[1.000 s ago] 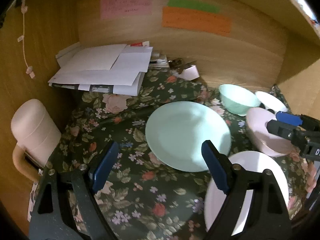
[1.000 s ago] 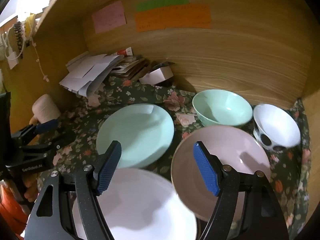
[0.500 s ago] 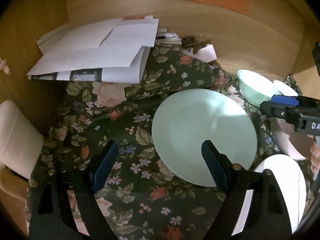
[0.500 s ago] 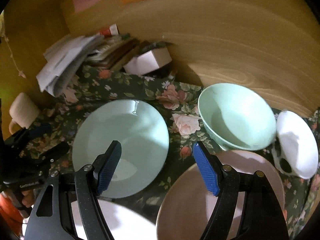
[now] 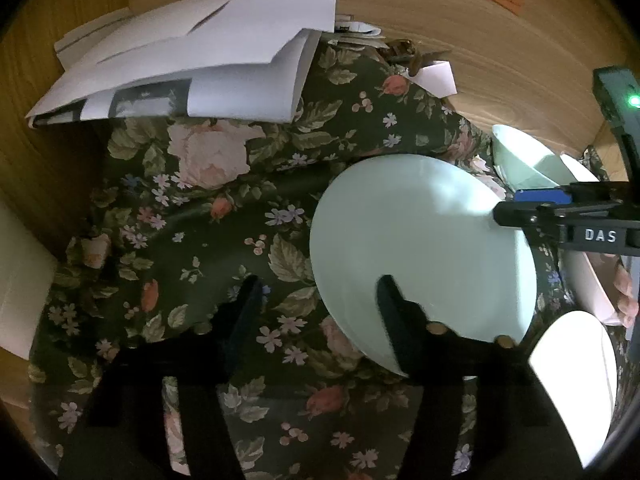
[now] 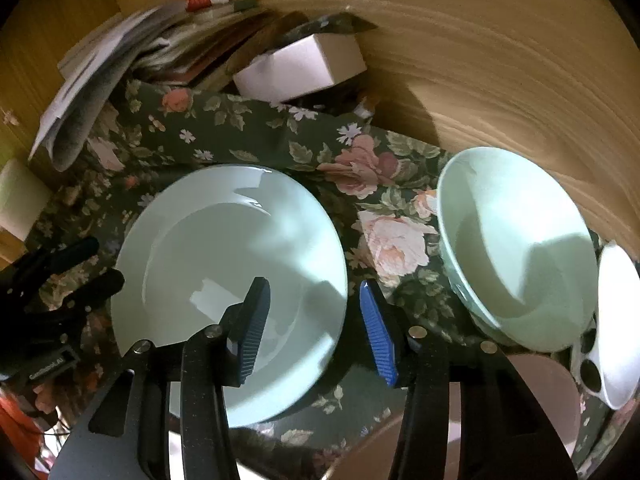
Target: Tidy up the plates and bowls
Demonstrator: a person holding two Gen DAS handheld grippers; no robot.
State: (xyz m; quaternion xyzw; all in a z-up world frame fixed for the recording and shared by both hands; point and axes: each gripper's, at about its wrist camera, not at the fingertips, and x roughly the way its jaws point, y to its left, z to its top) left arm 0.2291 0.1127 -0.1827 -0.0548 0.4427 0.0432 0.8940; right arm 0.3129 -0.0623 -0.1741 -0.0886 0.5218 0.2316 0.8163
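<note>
The mint-green plate (image 6: pixel 228 280) is round, shallow and glossy, with a flat centre and a low raised rim. It lies flat on the floral cloth (image 6: pixel 256 128) that covers the desk, roughly at the middle of the cloth.

The right claw (image 6: pixel 314 328) stands with its jaws wide apart, astride the plate's right edge: one blue-padded finger is over the plate surface, the other over the cloth beside it. It holds nothing.

The left claw (image 5: pixel 316 304) is also spread wide and empty, its right finger over the plate's near-left rim, its left finger over the cloth.

A mint-green bowl (image 6: pixel 516 248), deep and smooth, sits to the right of the plate, apart from it. A white bowl (image 6: pixel 618 320) with dark spots lies tilted just beside the green bowl. A pink bowl (image 6: pixel 548 392) and a white plate (image 5: pixel 576 384) lie nearer the cameras.

Folded papers (image 5: pixel 192 68) and a small white box (image 6: pixel 296 64) rest at the rear, against the wooden back panel (image 6: pixel 500 52).
</note>
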